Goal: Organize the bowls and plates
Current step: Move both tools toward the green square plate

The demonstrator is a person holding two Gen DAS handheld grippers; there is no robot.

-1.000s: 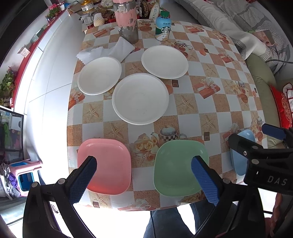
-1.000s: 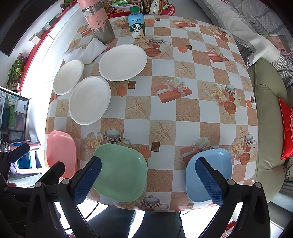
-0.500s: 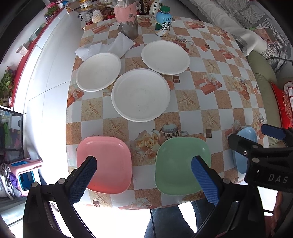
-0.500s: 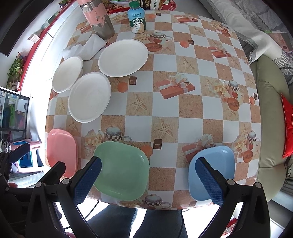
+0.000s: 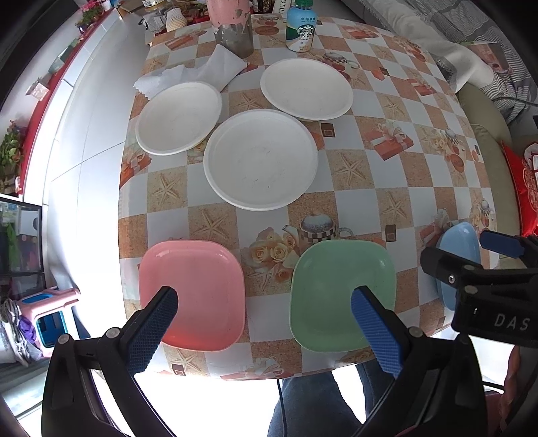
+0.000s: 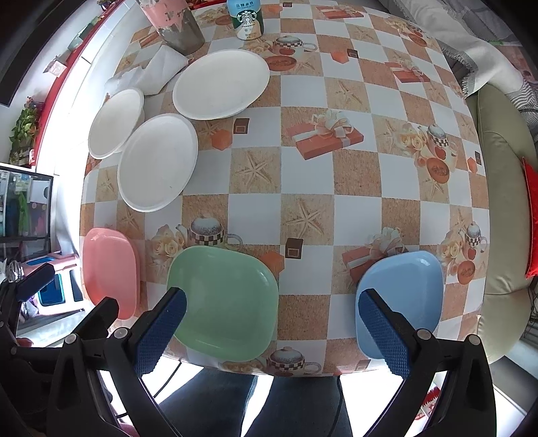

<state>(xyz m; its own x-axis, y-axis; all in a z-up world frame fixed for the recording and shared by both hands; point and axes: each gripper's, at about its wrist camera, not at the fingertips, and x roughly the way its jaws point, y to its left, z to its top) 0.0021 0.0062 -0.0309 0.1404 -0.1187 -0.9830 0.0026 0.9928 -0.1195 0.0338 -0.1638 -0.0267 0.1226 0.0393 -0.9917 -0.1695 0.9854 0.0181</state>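
Three square bowls sit along the table's near edge: pink, green and blue. Three round white plates lie further back: one at the left, one in the middle, one at the back right. My left gripper is open and empty, above the near edge between the pink and green bowls. My right gripper is open and empty, between the green bowl and the blue bowl.
A Starbucks bottle, a pink and grey tumbler and a white napkin stand at the table's far side. A sofa lies to the right. A pink stool stands on the floor at the left.
Both grippers have moved forward and down toward the table, so the bowls and plates appear larger and closer. Both stay open. Nothing on the table has moved.
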